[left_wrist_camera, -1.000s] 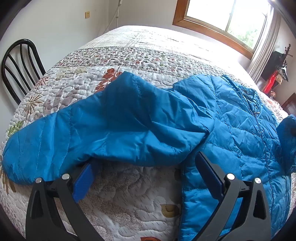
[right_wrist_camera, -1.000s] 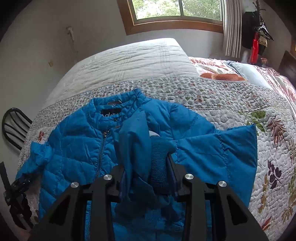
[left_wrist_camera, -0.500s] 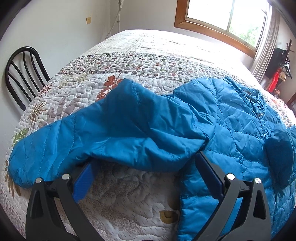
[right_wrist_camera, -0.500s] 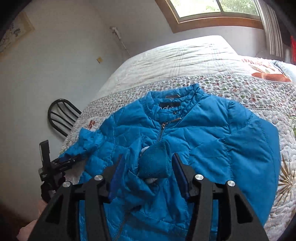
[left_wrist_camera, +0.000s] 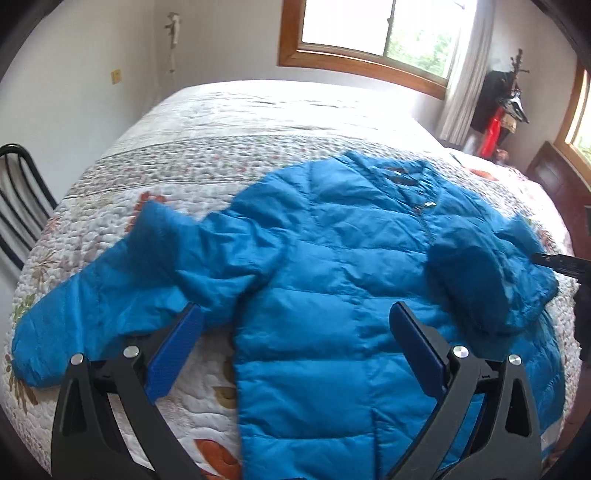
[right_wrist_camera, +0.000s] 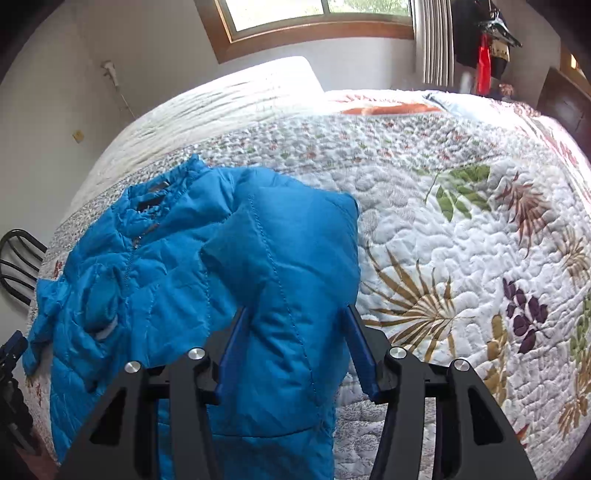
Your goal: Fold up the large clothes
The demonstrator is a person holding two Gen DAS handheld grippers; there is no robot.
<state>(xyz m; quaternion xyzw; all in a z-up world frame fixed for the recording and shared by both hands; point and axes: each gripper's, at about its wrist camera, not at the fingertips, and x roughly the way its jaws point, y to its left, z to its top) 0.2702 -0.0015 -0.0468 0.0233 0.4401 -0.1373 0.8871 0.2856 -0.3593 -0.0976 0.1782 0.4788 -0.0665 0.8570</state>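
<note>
Daylight pours through a wood-framed window (left_wrist_camera: 373,33) in the pale wall behind a bed (right_wrist_camera: 461,229) covered with a leaf-patterned quilt. A black chair (left_wrist_camera: 18,206) stands at its side; dark and red clothes hang on a rack (left_wrist_camera: 502,107) beside white curtains (left_wrist_camera: 465,85).

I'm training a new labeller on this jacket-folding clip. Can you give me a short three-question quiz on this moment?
1. True or false: the blue jacket lies on the quilted bed with its zip facing up.
2. Which sleeve is already folded over the jacket's front? A) the right sleeve B) the left sleeve C) both
3. Fill in: the left gripper hangs above the jacket with its jaws ____.

Key: 1 true; 2 A; 3 open. The right gripper is also open, clamping nothing.
</note>
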